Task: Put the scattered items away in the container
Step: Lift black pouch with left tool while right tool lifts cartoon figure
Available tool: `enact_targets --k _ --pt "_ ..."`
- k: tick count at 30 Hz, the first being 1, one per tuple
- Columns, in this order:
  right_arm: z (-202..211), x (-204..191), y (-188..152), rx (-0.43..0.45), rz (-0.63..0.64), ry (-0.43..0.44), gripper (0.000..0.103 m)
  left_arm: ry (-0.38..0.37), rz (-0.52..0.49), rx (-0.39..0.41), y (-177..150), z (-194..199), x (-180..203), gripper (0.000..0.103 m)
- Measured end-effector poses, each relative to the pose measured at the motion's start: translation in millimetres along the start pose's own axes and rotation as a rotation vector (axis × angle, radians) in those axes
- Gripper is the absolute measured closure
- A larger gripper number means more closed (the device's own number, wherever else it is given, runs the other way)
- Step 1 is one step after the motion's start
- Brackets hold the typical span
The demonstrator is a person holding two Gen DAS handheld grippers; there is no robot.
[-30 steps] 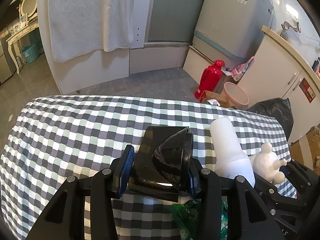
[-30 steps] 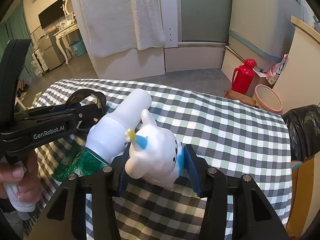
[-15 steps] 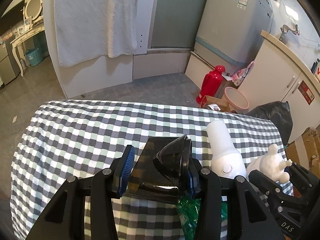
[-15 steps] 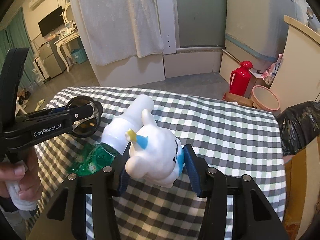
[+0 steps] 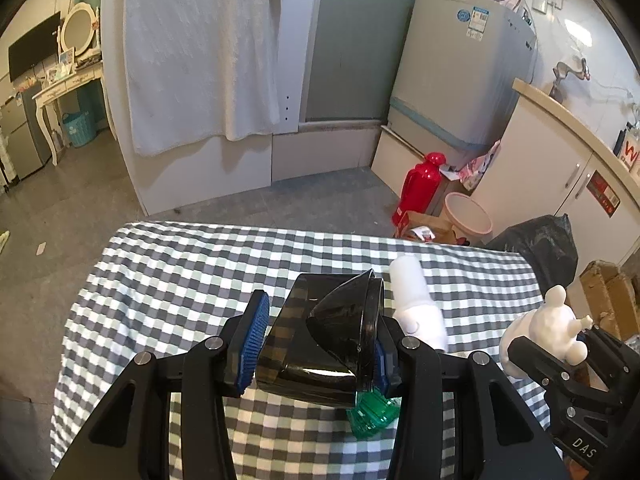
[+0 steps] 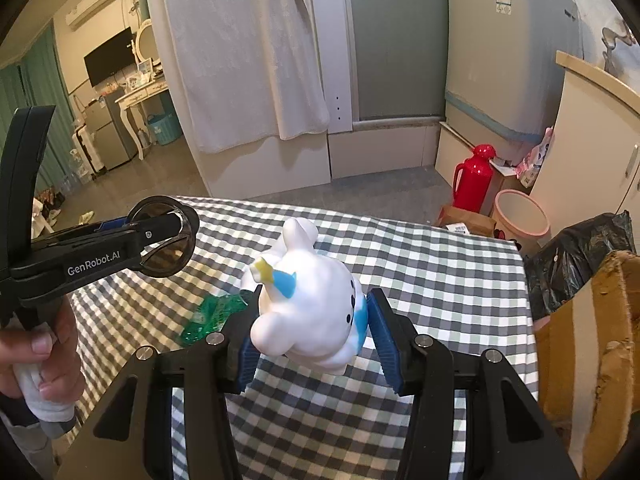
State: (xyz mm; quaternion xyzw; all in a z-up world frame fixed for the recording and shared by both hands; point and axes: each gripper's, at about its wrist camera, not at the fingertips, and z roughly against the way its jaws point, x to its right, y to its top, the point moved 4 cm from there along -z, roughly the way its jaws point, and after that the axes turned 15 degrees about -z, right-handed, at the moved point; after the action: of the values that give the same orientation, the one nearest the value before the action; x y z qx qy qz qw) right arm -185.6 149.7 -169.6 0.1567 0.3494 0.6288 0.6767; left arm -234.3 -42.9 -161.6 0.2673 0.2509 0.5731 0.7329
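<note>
You have the left claw [image 5: 318, 346] pinching a glossy black plastic scoop-shaped piece [image 5: 320, 344] and the right claw [image 6: 310, 334] pinching a white cartoon figurine [image 6: 310, 304] above the checked surface [image 6: 440, 280], with the brown cardboard box [image 6: 592, 344] at lower right, nearer your right hand.

A bottle [image 5: 416, 312] lies on the table [image 5: 168, 280], between the sunglasses [image 5: 328, 340] at left and the figurine [image 5: 536, 332] at right.
</note>
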Motion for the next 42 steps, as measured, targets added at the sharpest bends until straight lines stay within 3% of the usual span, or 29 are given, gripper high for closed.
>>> enact_targets --k 28,42 --pt "120 -23 -7 0.160 0.010 0.027 0.055 0.065 -0.053 0.156 -4 135 26 0.057" --pt "160 -30 -20 0.200 0.021 0.033 0.055 0.077 -0.068 0.211 -15 180 39 0.057"
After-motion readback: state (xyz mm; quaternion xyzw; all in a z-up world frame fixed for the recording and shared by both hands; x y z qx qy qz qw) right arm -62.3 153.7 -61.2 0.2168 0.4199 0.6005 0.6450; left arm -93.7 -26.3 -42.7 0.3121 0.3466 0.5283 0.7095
